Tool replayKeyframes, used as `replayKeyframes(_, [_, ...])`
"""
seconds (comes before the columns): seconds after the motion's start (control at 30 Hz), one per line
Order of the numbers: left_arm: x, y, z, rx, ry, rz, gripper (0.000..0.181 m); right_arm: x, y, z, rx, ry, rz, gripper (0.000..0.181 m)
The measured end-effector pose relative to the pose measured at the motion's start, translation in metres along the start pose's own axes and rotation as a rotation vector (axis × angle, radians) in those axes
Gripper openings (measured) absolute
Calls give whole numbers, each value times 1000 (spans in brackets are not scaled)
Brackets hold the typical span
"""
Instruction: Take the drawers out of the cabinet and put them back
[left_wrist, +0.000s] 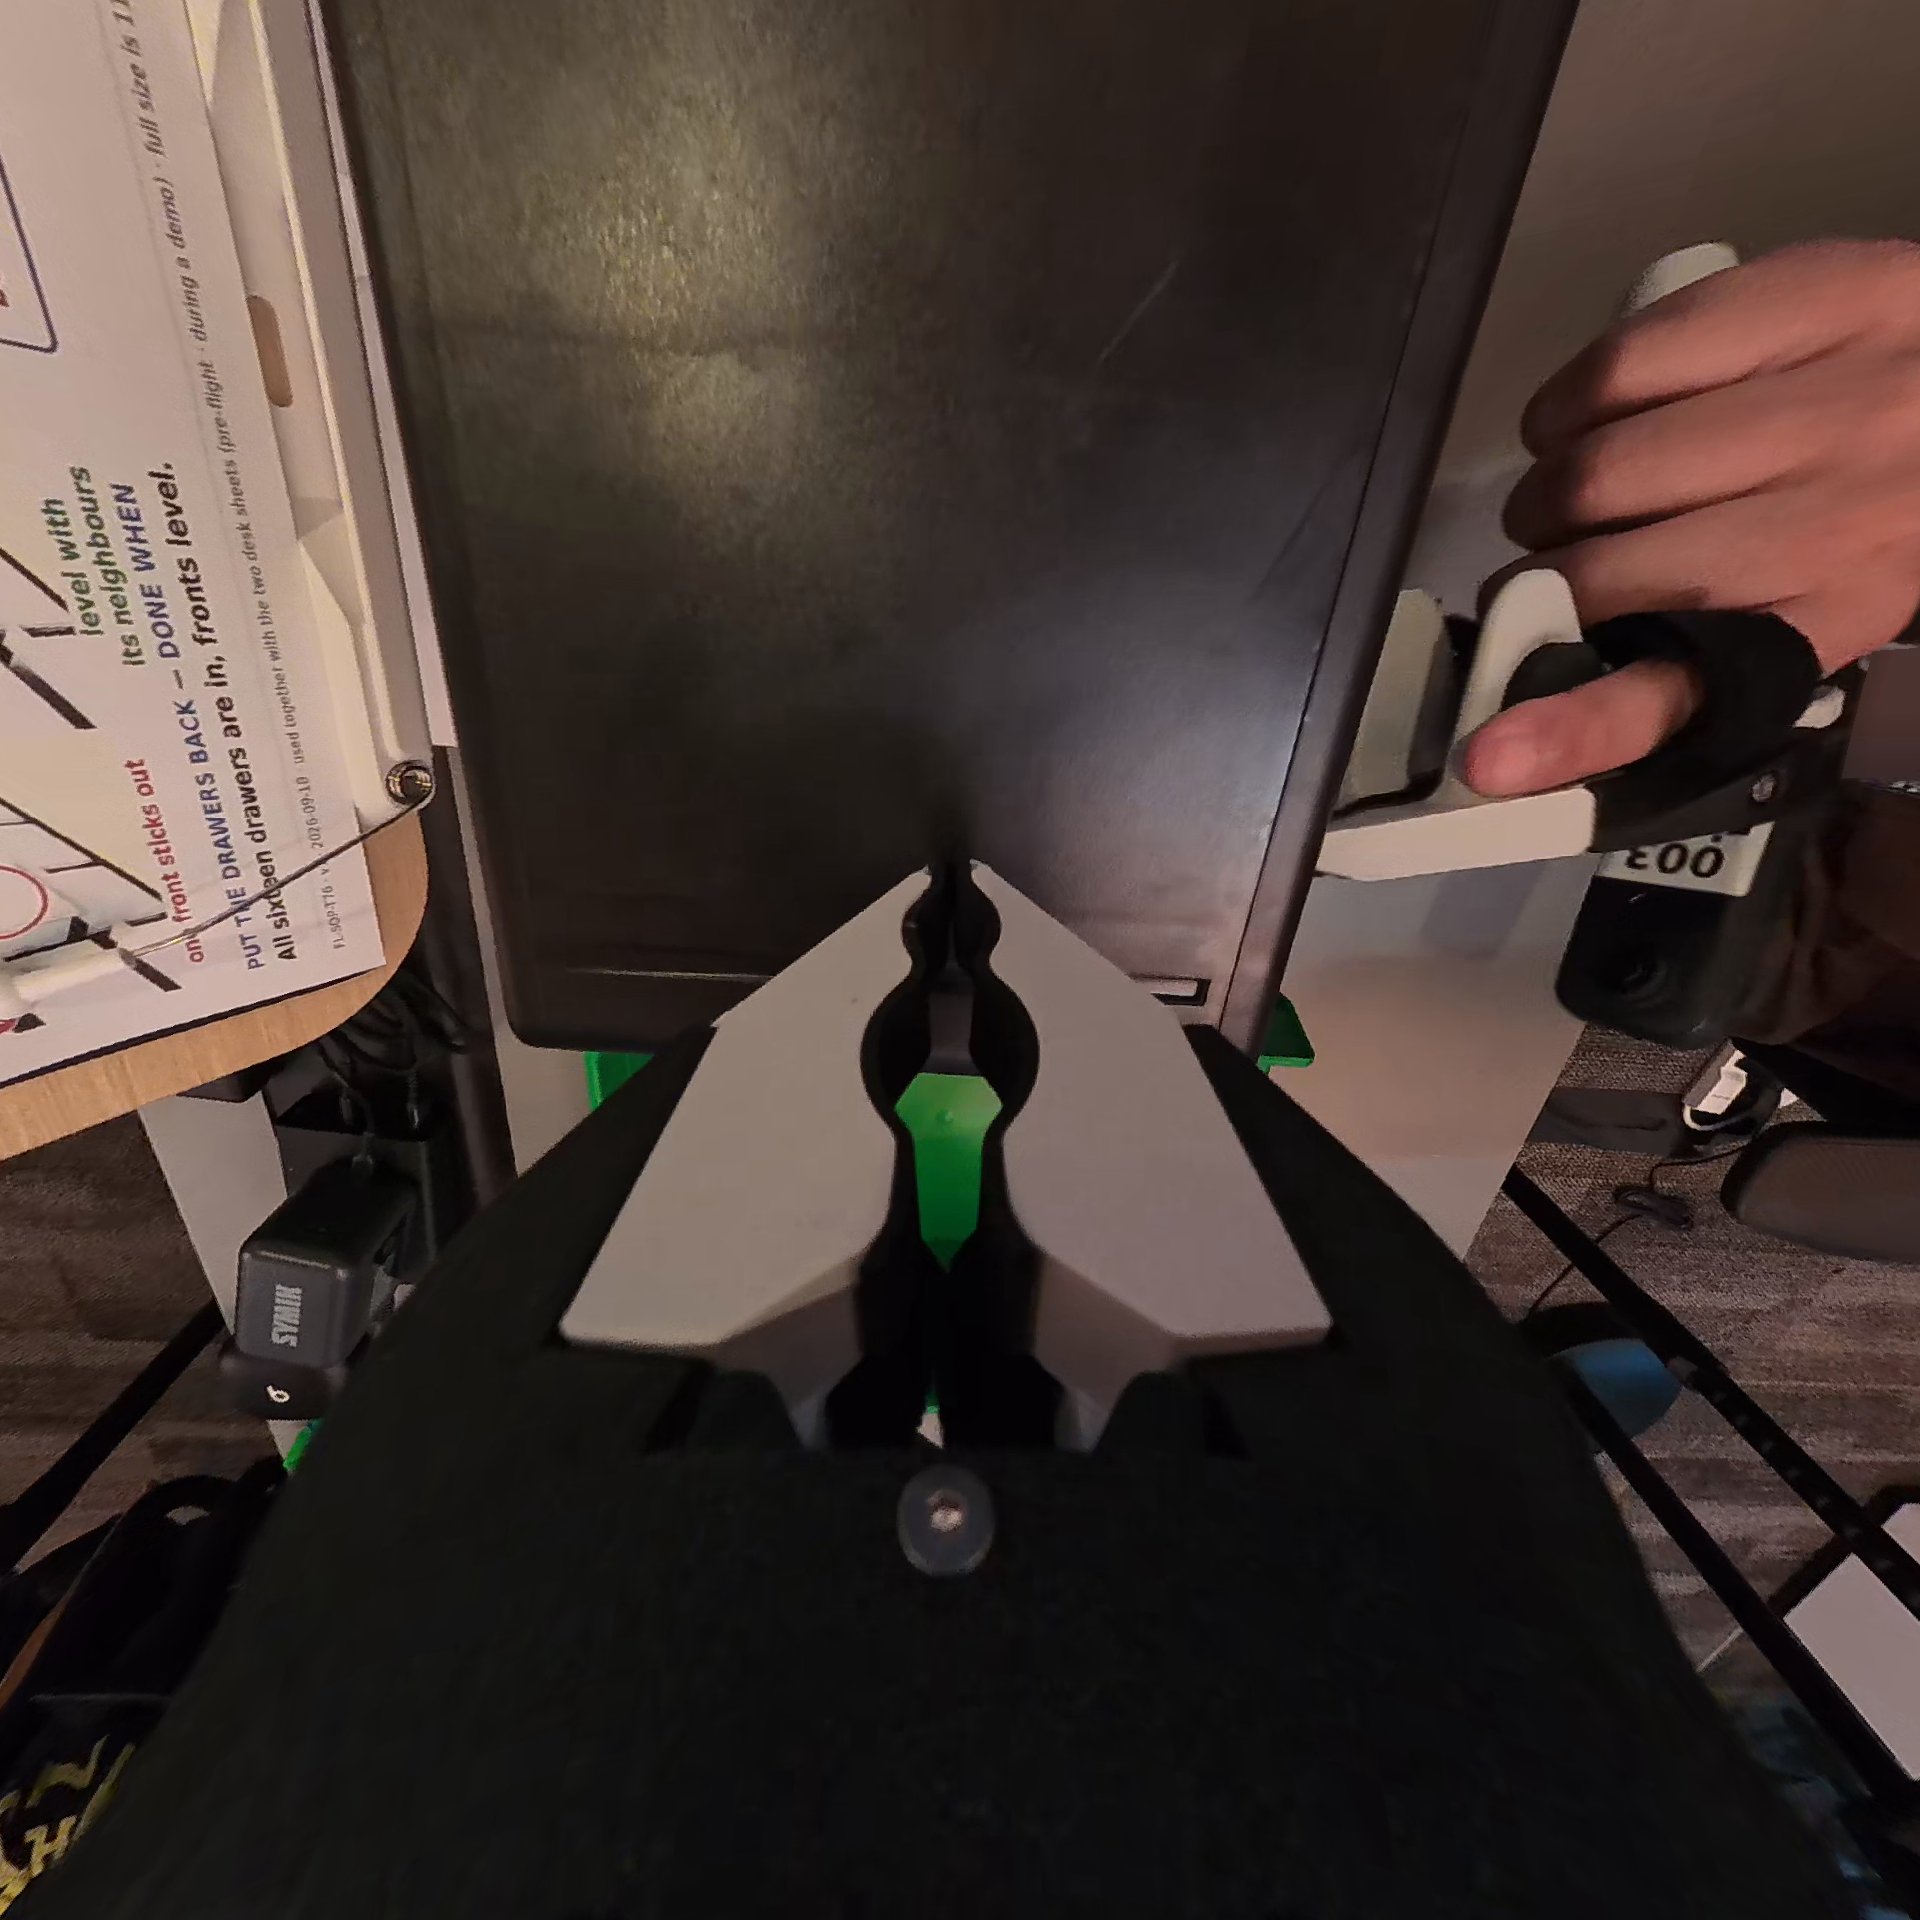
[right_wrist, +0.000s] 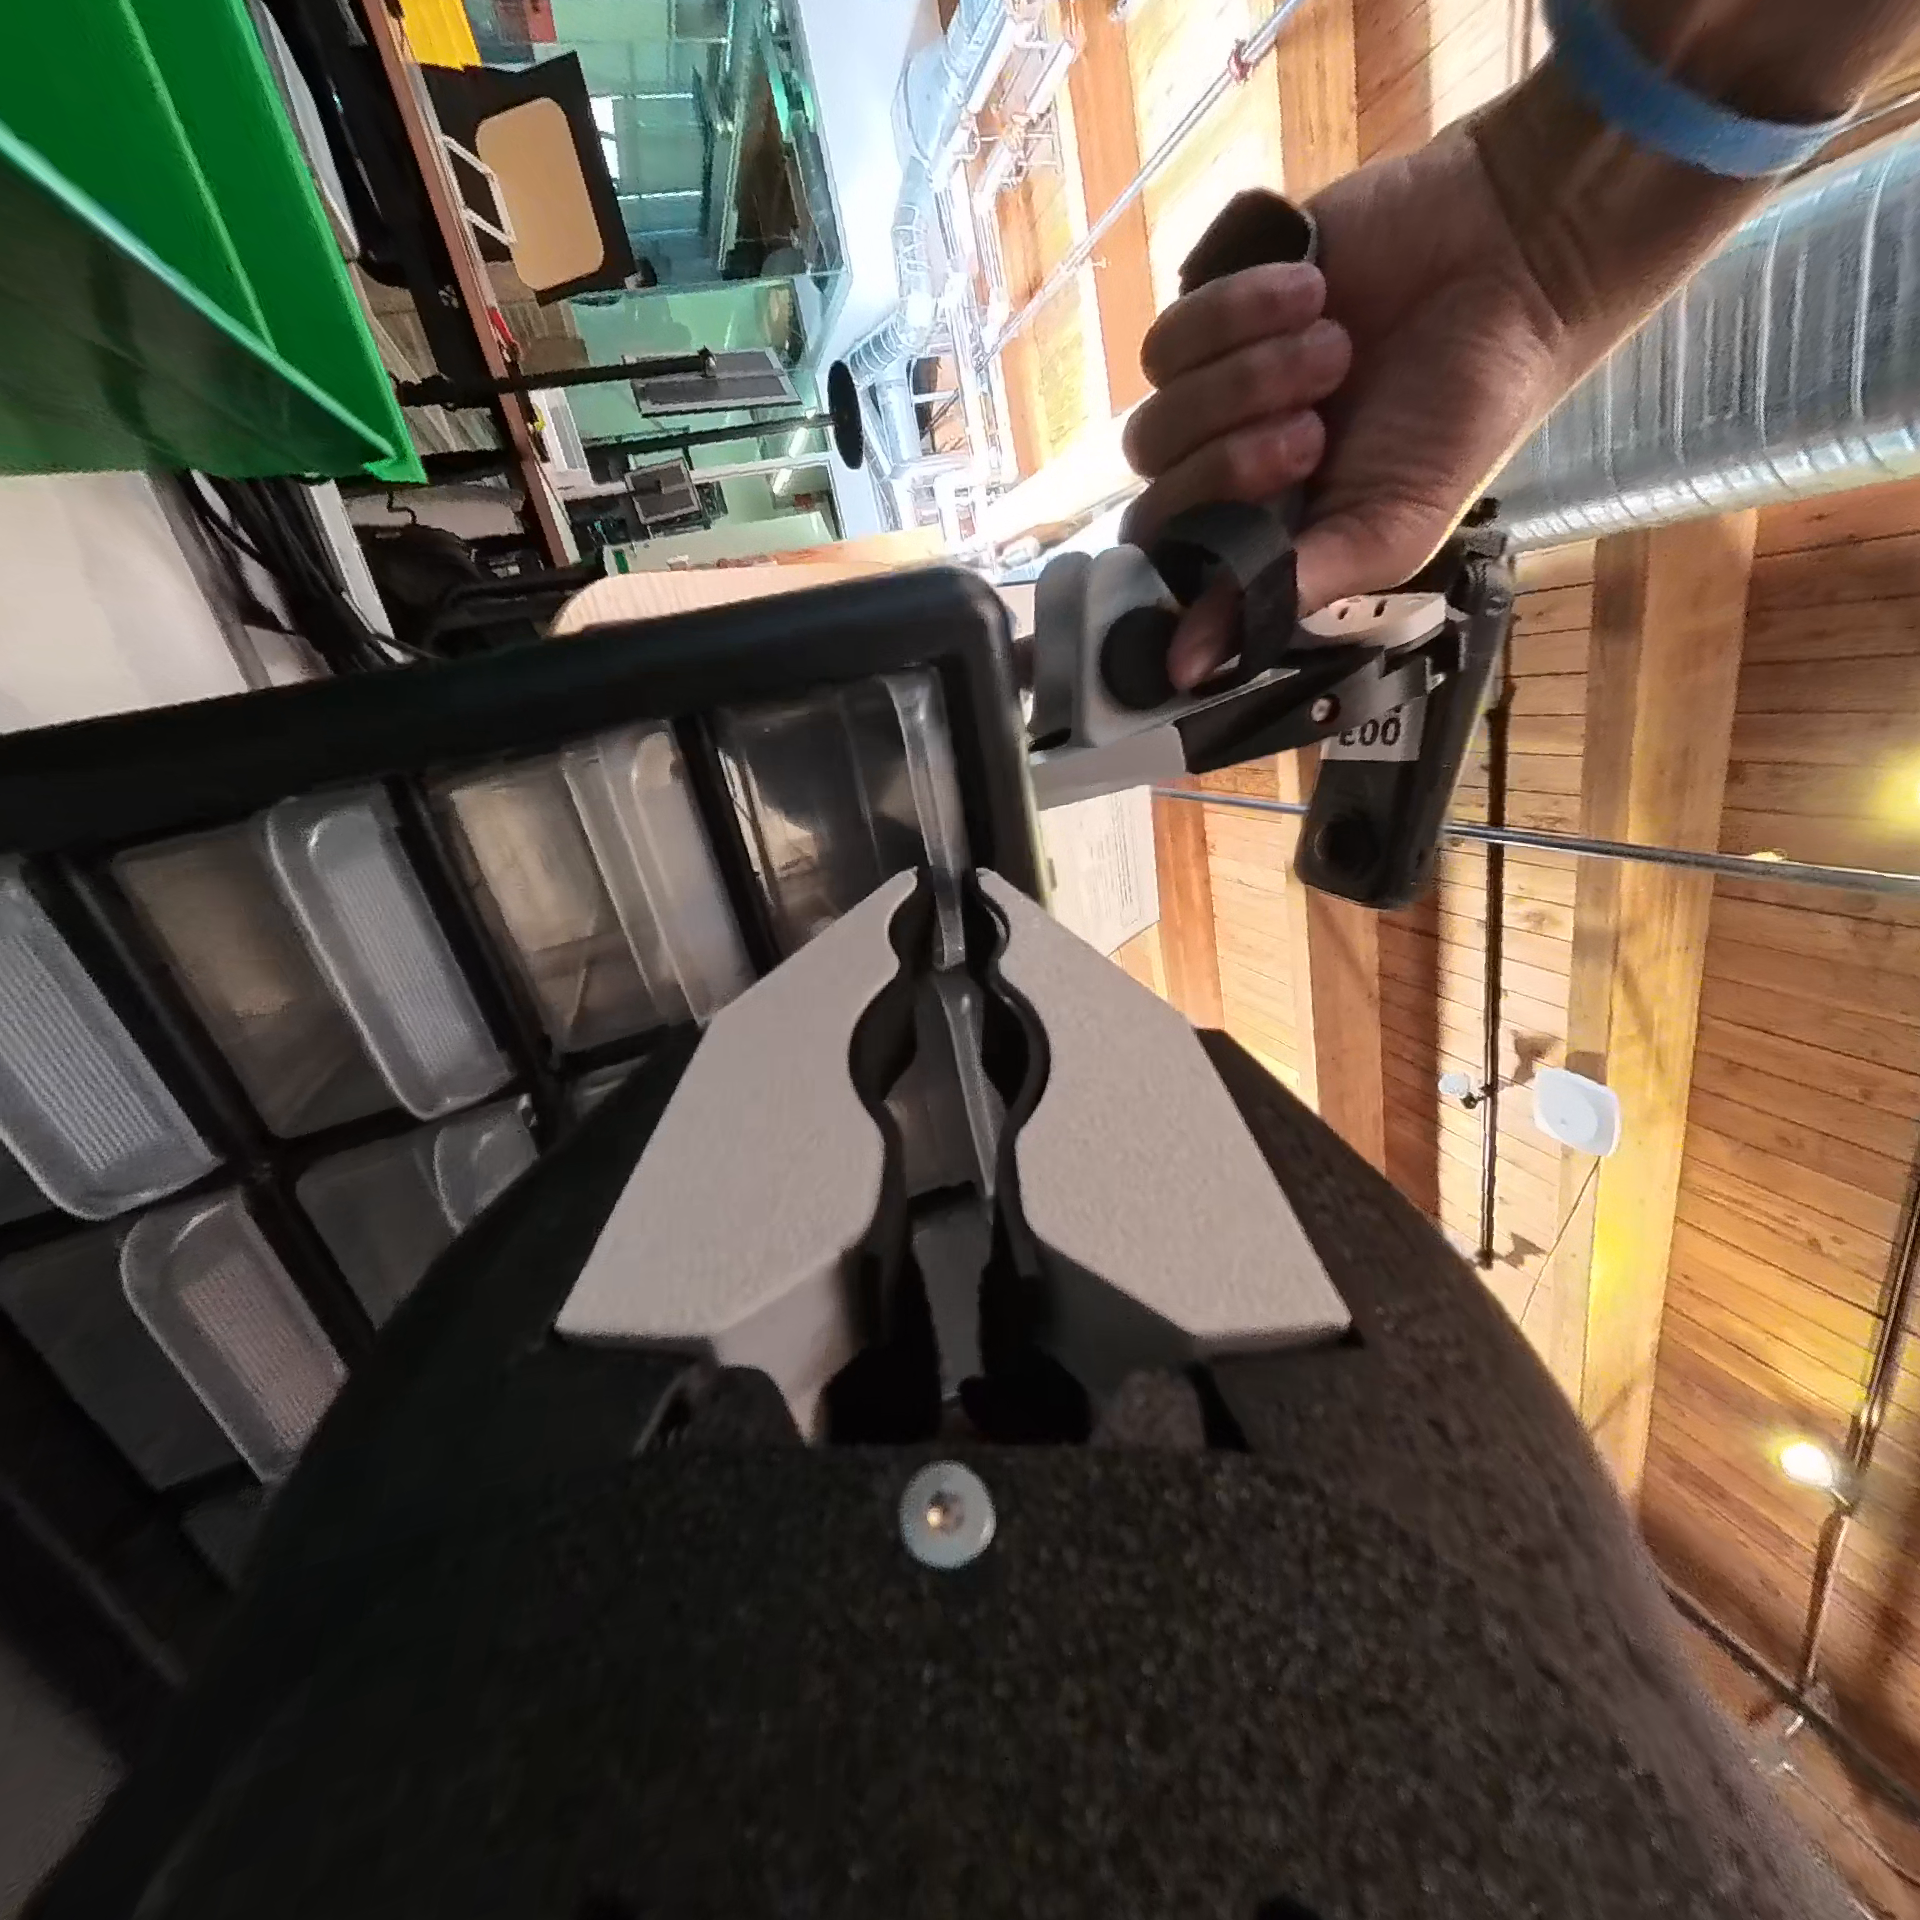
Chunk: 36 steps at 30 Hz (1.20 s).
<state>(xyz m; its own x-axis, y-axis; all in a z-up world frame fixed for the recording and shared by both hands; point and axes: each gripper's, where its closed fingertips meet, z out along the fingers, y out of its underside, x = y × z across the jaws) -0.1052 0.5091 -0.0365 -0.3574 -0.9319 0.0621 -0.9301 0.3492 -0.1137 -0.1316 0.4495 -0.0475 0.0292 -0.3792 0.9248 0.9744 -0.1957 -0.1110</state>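
The black cabinet (left_wrist: 883, 468) fills the upper left wrist view with a plain dark panel. My left gripper (left_wrist: 948, 883) is shut on a black rib at that panel's near edge. In the right wrist view the cabinet's frame (right_wrist: 520, 644) holds rows of clear drawers. My right gripper (right_wrist: 948, 894) is shut on the thin clear handle (right_wrist: 935, 810) of the corner drawer (right_wrist: 821, 800). The drawer sits in its slot. Each view also shows the other gripper in a person's hand beside the cabinet: the right one (left_wrist: 1455, 727), the left one (right_wrist: 1081, 707).
A printed sheet (left_wrist: 125, 623) lies on a wooden desk (left_wrist: 208, 1070) to the left of the cabinet. A green part (left_wrist: 940, 1143) and a black power adapter (left_wrist: 301, 1299) sit below it. A green bin (right_wrist: 156, 260) and a metal duct (right_wrist: 1714, 312) show farther off.
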Motion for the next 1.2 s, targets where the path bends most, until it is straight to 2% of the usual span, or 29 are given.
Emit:
replayKeyframes(0.4, [0,0,0,-23,-11,-10,0,11,-13,-35,2,18,47,4])
replayKeyframes(0.83, [0,0,0,-13,-13,-35,0,28,-26,-87,18,62,66,4])
replayKeyframes(1.2, [0,0,0,-46,-38,-32,0,44,-26,-116,26,113,66,3])
